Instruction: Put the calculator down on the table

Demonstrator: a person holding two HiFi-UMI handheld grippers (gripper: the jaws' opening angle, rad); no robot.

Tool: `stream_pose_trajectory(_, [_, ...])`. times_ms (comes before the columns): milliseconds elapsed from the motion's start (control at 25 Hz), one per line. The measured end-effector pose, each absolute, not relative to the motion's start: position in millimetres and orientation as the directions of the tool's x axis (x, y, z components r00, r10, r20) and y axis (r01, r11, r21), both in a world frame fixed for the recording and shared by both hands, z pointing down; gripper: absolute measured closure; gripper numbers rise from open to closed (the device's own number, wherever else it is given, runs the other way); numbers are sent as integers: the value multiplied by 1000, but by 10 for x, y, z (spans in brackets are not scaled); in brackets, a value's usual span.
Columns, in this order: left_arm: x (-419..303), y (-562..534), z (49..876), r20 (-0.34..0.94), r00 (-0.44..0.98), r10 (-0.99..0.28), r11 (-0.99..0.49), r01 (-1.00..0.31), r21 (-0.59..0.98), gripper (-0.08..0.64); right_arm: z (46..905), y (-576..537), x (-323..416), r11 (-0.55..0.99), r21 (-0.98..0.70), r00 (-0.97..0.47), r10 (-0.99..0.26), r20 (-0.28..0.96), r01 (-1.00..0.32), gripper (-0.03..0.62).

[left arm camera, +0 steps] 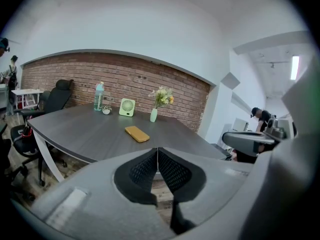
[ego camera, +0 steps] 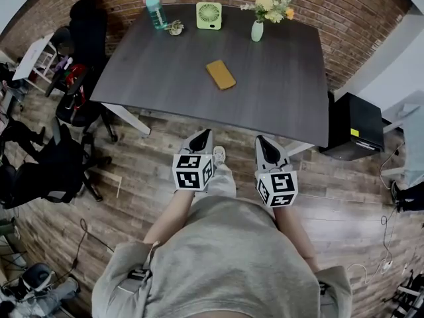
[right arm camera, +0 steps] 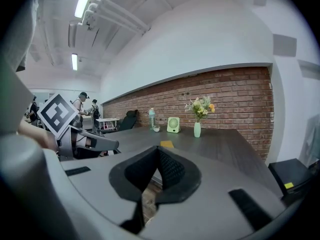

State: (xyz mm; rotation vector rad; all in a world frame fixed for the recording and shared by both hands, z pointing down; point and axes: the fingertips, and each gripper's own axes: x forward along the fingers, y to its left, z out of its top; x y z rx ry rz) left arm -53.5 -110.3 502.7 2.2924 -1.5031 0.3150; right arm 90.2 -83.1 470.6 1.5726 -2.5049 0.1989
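Observation:
A flat yellow calculator (ego camera: 220, 75) lies on the dark grey table (ego camera: 285, 105), near its middle, with nothing touching it. My left gripper (ego camera: 204, 134) and right gripper (ego camera: 261, 140) hang side by side over the wooden floor, short of the table's near edge and close to my body. Both are shut and empty. In the left gripper view the calculator (left arm camera: 137, 133) sits beyond the closed left gripper (left arm camera: 158, 150). The right gripper view shows the calculator (right arm camera: 166, 144) just past the closed right gripper (right arm camera: 159, 150).
Along the table's far edge stand a blue-green bottle (ego camera: 155, 10), a small green fan (ego camera: 209, 15) and a vase of flowers (ego camera: 258, 28). Black office chairs (ego camera: 79, 91) crowd the left side. A black box (ego camera: 358, 126) sits on the floor at the right.

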Motion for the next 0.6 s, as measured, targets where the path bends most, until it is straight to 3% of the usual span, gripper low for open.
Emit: stream_pose_trajectory(600, [-482, -1003, 5022, 384, 414, -825, -366, -910, 194, 537, 4723, -749, 905, 441, -1, -429, -874, 228, -898, 591])
